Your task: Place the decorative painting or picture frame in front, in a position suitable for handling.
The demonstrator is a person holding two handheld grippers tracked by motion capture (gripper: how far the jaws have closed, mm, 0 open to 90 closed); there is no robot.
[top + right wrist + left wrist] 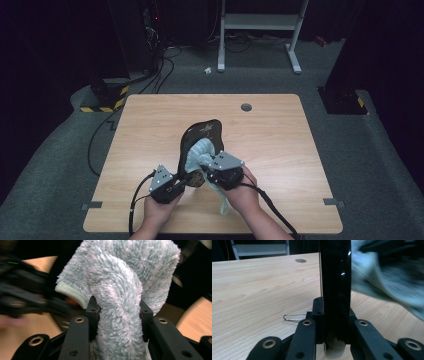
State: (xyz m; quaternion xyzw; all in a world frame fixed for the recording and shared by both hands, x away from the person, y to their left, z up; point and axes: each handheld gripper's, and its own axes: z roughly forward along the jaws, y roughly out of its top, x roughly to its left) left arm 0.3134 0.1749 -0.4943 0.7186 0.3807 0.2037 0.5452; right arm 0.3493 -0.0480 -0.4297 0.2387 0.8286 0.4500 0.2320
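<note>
The wooden tabletop (150,130) carried the work near the middle of its near edge, where a person held a glossy black plate (200,137) on edge, tilted up above the wood. The left tongs (186,179) were clamped narrow on the plate's lower rim, the rim standing upright between their jaws in the left gripper view. The right tongs (206,169) were closed on a fluffy pale-blue cloth (202,152), bunched thick between the jaws and pressed against the plate's inner face, its tail hanging toward the near edge. The step in hand looked like wiping the plate clean; the next move would likely call for sweeping the cloth across the unwiped face while the left grip kept the plate steady. A round cable hole (246,107) sat near the far edge, and a small wire clip (293,316) lay on the wood. Beyond lay grey carpet, a white frame (260,30) and dark equipment.
</note>
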